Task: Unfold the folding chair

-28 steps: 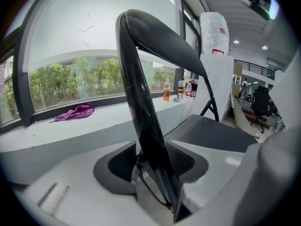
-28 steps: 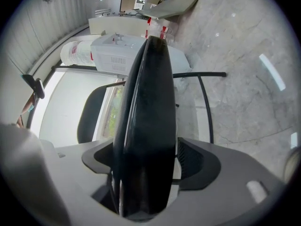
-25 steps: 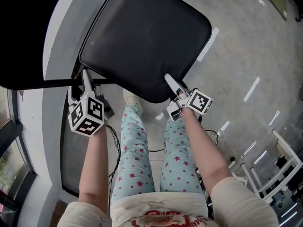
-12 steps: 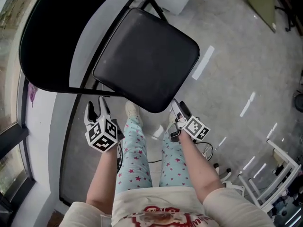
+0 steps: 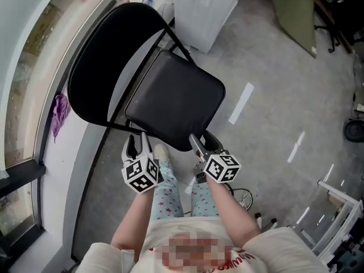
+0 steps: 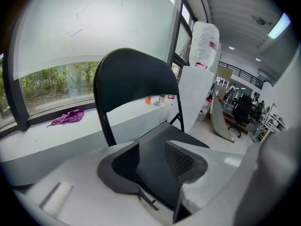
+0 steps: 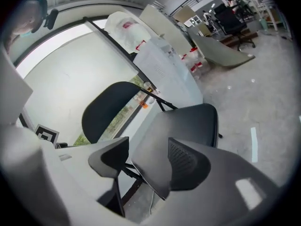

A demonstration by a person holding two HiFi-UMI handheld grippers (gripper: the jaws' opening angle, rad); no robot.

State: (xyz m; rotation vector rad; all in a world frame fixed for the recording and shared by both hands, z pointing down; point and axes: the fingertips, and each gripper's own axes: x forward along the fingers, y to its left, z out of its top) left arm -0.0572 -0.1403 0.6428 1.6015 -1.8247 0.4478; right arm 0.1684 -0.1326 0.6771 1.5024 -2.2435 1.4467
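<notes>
The black folding chair stands opened out, its padded seat (image 5: 176, 98) lying flat and its curved backrest (image 5: 108, 61) upright toward the window. My left gripper (image 5: 138, 147) hovers just in front of the seat's front left corner, jaws open with nothing in them. My right gripper (image 5: 203, 144) is at the front right corner, also open, one finger close to the seat edge. In the left gripper view the seat (image 6: 160, 140) and backrest (image 6: 131, 76) show beyond the open jaws. The right gripper view shows the seat (image 7: 188, 121) the same way.
A white cabinet (image 5: 202, 10) stands right behind the chair. A purple cloth (image 5: 58, 110) lies on the curved window ledge at the left. A white rack (image 5: 341, 209) and loose cables (image 5: 244, 197) are on the floor at the right. The person's legs (image 5: 165, 201) are below the grippers.
The view has drawn back and the whole chair now shows. Both grippers have come away from the seat's front edge and toward the person; the seat stays flat.
</notes>
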